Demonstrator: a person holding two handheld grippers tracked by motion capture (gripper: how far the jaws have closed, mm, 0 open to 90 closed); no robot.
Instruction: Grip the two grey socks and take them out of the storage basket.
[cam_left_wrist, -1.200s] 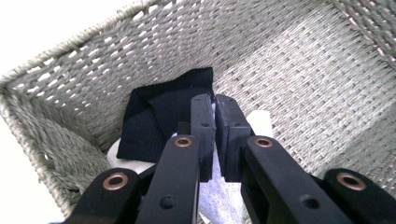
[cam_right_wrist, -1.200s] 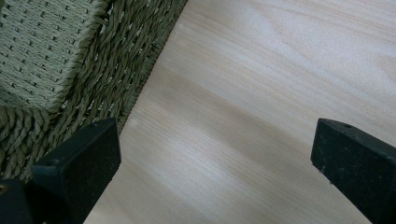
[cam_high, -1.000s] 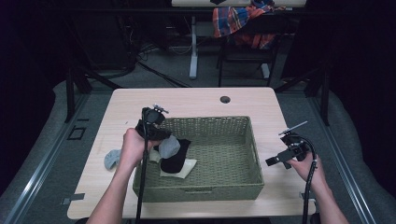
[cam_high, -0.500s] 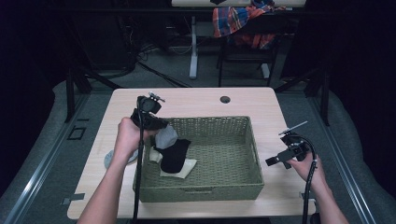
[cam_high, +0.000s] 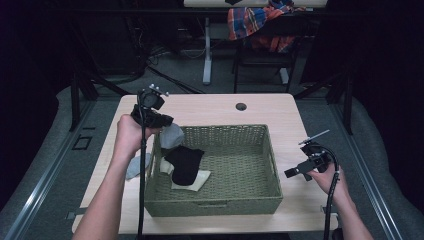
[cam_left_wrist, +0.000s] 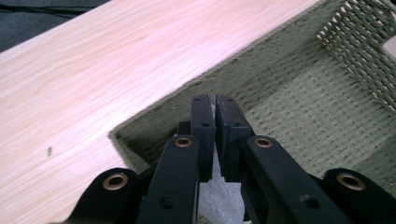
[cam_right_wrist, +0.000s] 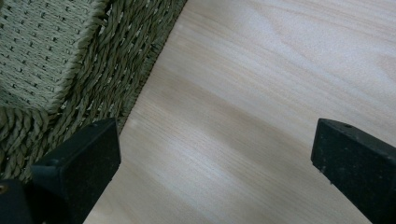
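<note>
L gripper (cam_high: 162, 121) has its jaws pinched on a grey sock (cam_high: 171, 136), which hangs over the near-left corner of the green woven basket (cam_high: 260, 192) on the desk (cam_high: 210, 107). R gripper (cam_high: 290, 173), jaws wide w/ nothing between, sits just right of the basket. Black sock (cam_high: 184, 164) lies inside.

**No readable text**

No writing, label, brand, number or sign could be read in any of the views. The woven surfaces, the wood grain and the black metal parts carried no legible marks, and the darker background was too dim to show any lettering.
</note>
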